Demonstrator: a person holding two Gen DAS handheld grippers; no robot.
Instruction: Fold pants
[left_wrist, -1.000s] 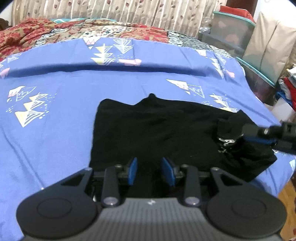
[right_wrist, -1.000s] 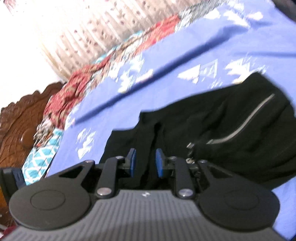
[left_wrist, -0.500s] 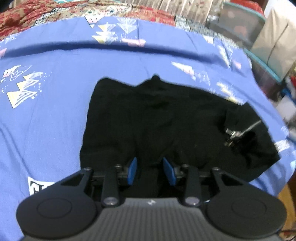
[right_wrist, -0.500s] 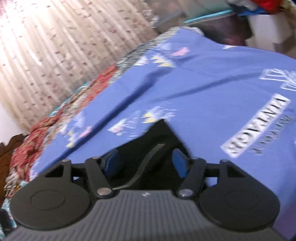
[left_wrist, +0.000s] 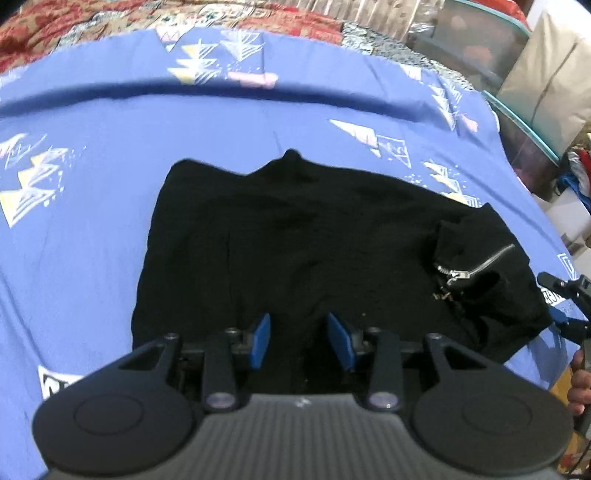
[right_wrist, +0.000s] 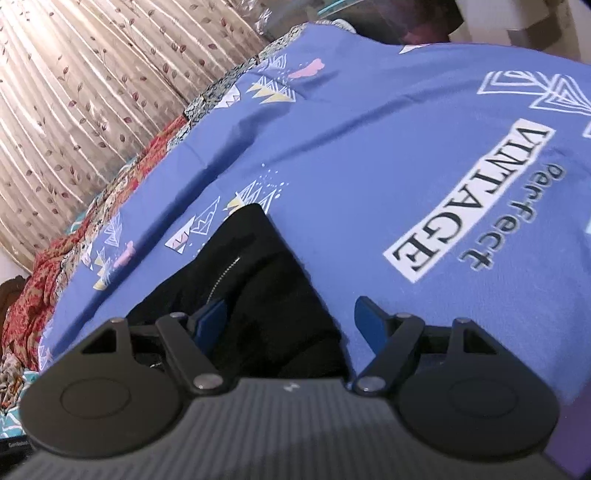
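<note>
Pants (left_wrist: 295, 251), black, lie folded on blue bedsheet (left_wrist: 92, 221) at frame centre in left wrist view, zip pocket (left_wrist: 476, 269) at right end. Left gripper (left_wrist: 298, 341) low at near edge of pants, jaws partly apart, black cloth between blue pads; whether pinched, cannot tell. Right gripper (right_wrist: 291, 325) at lower centre of right wrist view, jaws opening, spread wide over pants corner, pads clear of cloth. Curtain (right_wrist: 74, 92) upper left
</note>
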